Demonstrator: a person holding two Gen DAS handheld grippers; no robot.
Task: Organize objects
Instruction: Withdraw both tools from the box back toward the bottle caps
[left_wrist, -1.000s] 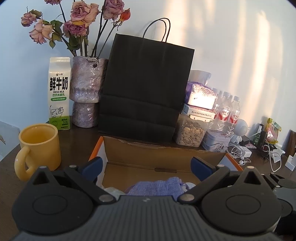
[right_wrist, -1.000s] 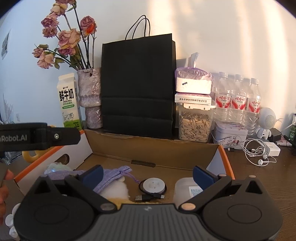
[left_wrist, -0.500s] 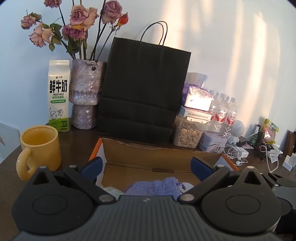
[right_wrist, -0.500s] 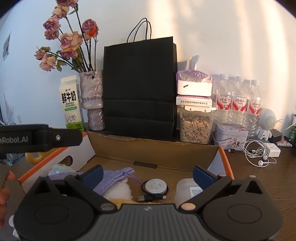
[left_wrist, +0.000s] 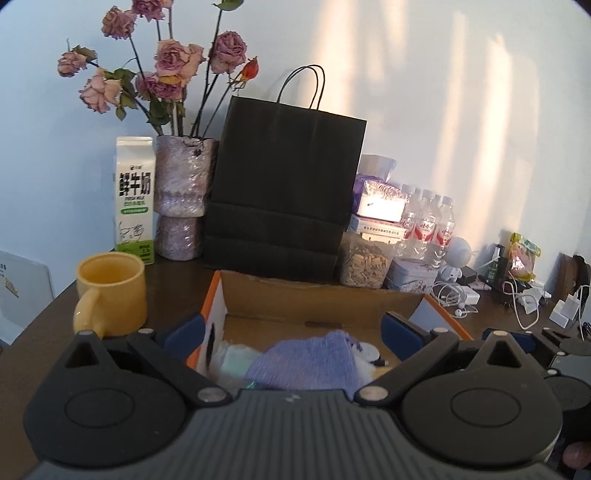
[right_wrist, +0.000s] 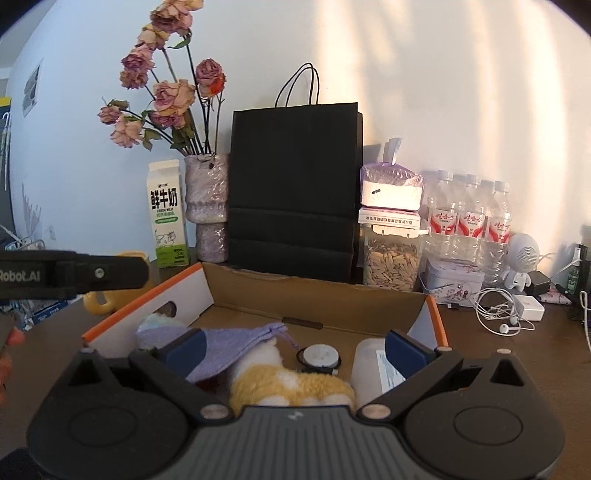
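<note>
An open cardboard box with orange-edged flaps sits on the dark table; it also shows in the left wrist view. Inside lie a purple drawstring pouch, a yellow and white plush toy, a round white charger puck and a white plastic container. The pouch shows in the left wrist view too. My left gripper is open and empty above the box's near left part. My right gripper is open and empty above the box's near edge.
A yellow mug stands left of the box. Behind it stand a milk carton, a vase of dried roses, a black paper bag, a seed jar, water bottles and a tin. Earphones and chargers lie at the right.
Both grippers have pulled back and risen, so the box and the things behind it look smaller and lower. The plush toy now shows under the right gripper. Both stay open.
</note>
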